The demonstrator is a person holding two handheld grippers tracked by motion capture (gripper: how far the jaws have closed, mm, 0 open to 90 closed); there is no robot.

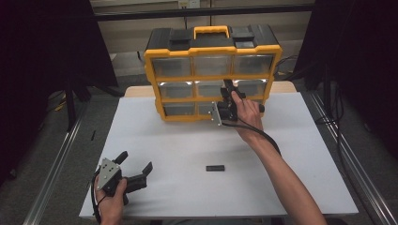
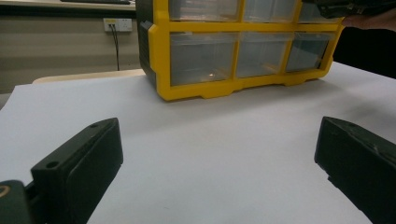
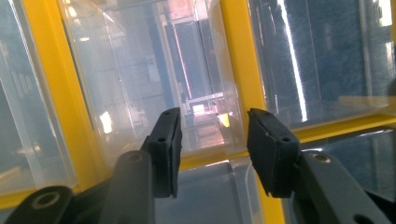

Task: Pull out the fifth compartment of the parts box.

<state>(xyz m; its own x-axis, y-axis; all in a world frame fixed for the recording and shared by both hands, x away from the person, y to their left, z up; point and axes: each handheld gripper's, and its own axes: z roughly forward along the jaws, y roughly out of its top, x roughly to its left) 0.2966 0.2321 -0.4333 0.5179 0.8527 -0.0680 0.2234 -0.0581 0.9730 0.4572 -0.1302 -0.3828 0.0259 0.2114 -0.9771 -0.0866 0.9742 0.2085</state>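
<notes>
- The right claw (image 1: 231, 95) is up against the front of the yellow drawer organizer (image 1: 212, 47), which stands at the far side of the white table (image 1: 187, 154). Its jaws stand partly apart around the front lip of a clear drawer (image 3: 154, 79) in the middle row. Whether the pads already press on the plastic I cannot tell.
- Risk: the lip is thin, smooth plastic. If the jaws do not bite squarely, they could slip off when pulled.
- Risk: the organizer looks light and nothing braces it. A stiff drawer could drag or tip the whole cabinet toward the person.
- Risk: a hard pull could bring the drawer right out and drop it.
- The left claw (image 1: 137, 169) rests at the near left corner of the table, jaws wide open and empty, well apart from the organizer, so it gives no support.
- Count: one organizer, nine clear drawers in three rows of three, two claws, one small black block (image 1: 215, 168) lying alone on the table.
</notes>
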